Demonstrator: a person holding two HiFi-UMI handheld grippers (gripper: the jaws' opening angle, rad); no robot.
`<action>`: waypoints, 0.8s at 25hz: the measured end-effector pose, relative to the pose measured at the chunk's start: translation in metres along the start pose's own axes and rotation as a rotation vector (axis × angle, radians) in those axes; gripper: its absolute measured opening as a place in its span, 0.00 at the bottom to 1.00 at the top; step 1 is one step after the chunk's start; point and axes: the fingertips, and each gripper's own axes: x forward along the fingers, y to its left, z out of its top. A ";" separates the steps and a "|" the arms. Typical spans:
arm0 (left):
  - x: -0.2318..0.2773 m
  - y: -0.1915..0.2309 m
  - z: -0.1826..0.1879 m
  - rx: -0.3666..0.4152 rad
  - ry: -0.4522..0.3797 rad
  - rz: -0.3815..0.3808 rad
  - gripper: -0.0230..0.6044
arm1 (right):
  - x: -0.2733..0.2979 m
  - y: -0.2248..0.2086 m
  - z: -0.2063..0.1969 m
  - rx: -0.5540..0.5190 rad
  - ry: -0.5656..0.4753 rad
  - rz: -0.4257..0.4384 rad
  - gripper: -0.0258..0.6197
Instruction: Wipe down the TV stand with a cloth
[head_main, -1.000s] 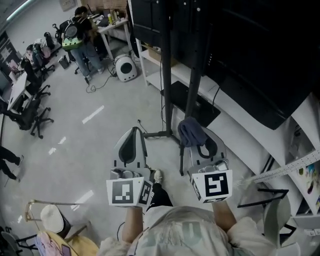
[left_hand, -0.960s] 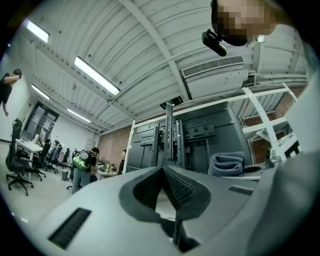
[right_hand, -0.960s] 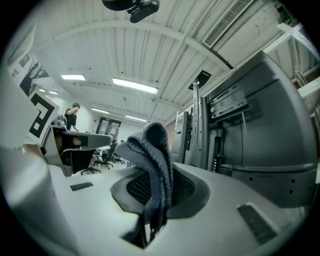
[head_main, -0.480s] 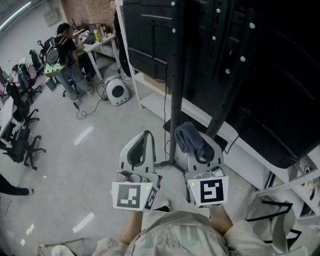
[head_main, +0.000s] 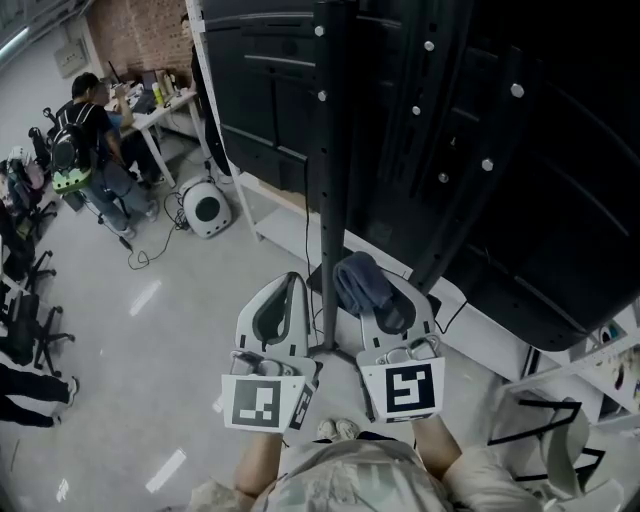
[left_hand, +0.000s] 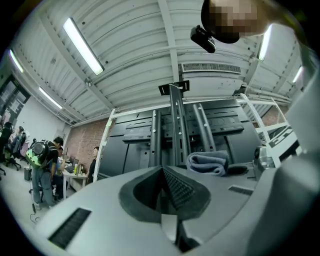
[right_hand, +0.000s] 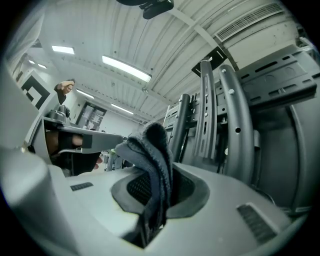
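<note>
Grey office floor (head_main: 150, 330) fills the head view's nine o'clock side, where a person with a backpack (head_main: 95, 150) stands at a cluttered counter (head_main: 150, 112) toward ten o'clock. A round white appliance (head_main: 207, 210) sits on the floor just beside a white shelf frame.

Near six o'clock, the left hand-held gripper (head_main: 291, 282) points forward with its jaws together and nothing between them, as its own view confirms (left_hand: 162, 172).

Directly ahead, the TV stand (head_main: 330, 150) rises toward twelve o'clock, its black upright post studded with bolts and backed by dark panels; both gripper views look up along its posts (left_hand: 177, 125) (right_hand: 207, 110).

Just to the right of the post, the right hand-held gripper (head_main: 375, 290) is clamped on a grey-blue cloth (head_main: 358, 283). The cloth (right_hand: 150, 165) stands bunched above the jaws, near the post; whether it touches the post cannot be told. Toward three o'clock, large black screens (head_main: 540, 200) hang over white shelving.
</note>
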 end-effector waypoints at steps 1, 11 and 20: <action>0.003 -0.001 -0.001 0.000 0.001 -0.001 0.06 | 0.001 -0.002 0.002 -0.004 -0.012 0.002 0.13; 0.001 -0.026 0.001 0.007 0.008 -0.016 0.06 | -0.012 -0.012 0.009 -0.123 0.020 0.009 0.13; 0.014 -0.046 0.028 0.006 -0.024 -0.096 0.06 | -0.028 -0.066 0.143 -0.605 -0.049 -0.229 0.13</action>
